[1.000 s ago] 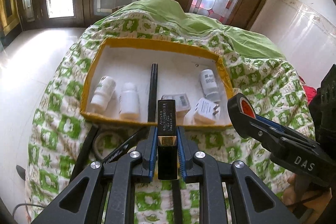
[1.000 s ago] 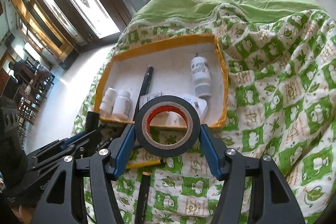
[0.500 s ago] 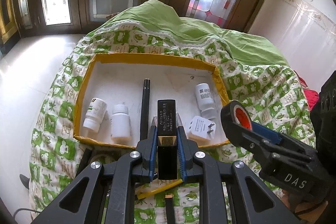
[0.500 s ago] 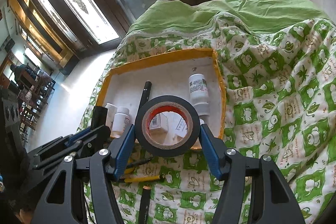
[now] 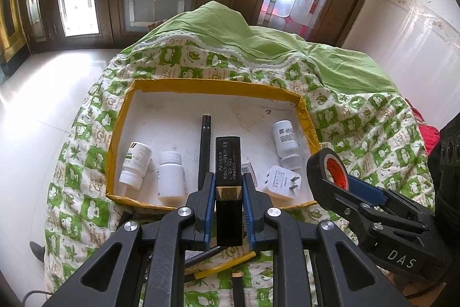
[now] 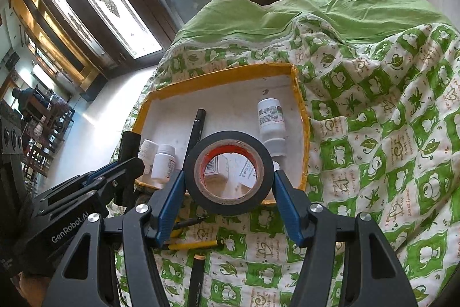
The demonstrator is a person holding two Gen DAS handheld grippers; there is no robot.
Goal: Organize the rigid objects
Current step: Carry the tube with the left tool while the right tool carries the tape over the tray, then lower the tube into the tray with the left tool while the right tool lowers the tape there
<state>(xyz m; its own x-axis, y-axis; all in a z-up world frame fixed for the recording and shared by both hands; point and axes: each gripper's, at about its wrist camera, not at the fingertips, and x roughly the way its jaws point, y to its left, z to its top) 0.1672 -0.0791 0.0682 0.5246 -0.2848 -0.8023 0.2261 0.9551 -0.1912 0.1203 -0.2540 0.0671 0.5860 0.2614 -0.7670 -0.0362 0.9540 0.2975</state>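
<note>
My left gripper (image 5: 228, 189) is shut on a black box with a gold band (image 5: 228, 163), held above the near edge of the yellow-rimmed white tray (image 5: 212, 84). My right gripper (image 6: 228, 184) is shut on a roll of black tape (image 6: 258, 160), held upright over the tray's near right corner (image 6: 304, 140); the roll also shows in the left wrist view (image 5: 317, 171). In the tray lie three white bottles (image 5: 135, 161) (image 5: 171, 173) (image 5: 283, 137), a black pen (image 5: 204, 146) and a white plug adapter (image 5: 280, 181).
The tray sits on a green-and-white patterned quilt (image 6: 373, 134) over a mound. A yellow pencil (image 5: 224, 268) and dark pens (image 6: 197, 275) lie on the quilt below the grippers. White floor (image 5: 34, 111) lies to the left, windows behind.
Both grippers have risen and drawn back a little, so the tray appears smaller and further off. Both keep hold of their objects. The pencil and pens on the quilt have come into view.
</note>
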